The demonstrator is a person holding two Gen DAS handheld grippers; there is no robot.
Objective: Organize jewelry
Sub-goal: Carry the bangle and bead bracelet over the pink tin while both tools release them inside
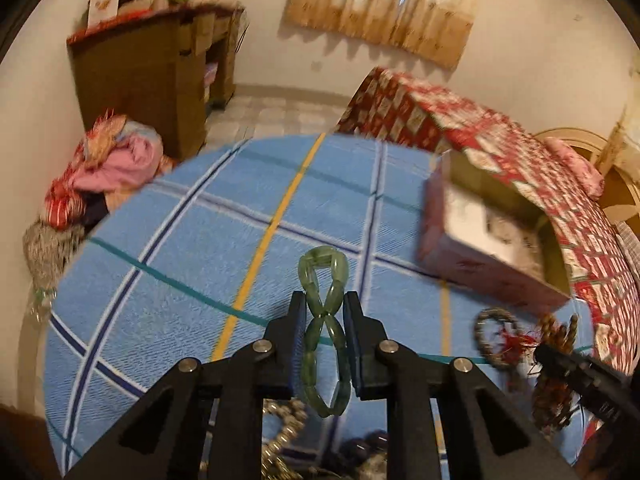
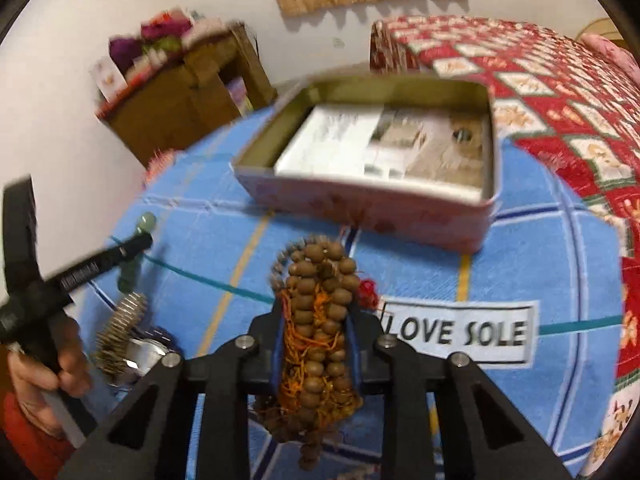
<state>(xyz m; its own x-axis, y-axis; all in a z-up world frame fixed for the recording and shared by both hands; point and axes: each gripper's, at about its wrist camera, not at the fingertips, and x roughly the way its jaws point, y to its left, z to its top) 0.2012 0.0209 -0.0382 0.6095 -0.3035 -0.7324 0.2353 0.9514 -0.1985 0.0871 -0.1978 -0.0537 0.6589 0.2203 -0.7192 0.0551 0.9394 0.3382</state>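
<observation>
A blue checked bedspread (image 1: 168,248) covers the bed, with a red patchwork quilt (image 2: 560,92) behind and a wooden cabinet (image 1: 140,72) by the wall. The left gripper (image 1: 325,304) is nearly closed on a green jade bracelet (image 1: 325,320), pinched into a figure-eight — lifted above the bedspread. The right gripper (image 2: 318,320) is clamped on a bundle of brown wooden prayer beads (image 2: 316,332) with orange thread. Beyond it sits the open pink tin box (image 2: 372,200), a printed card inside. More jewelry — a silver coil (image 2: 120,320) — lies near the left hand (image 2: 48,364).
</observation>
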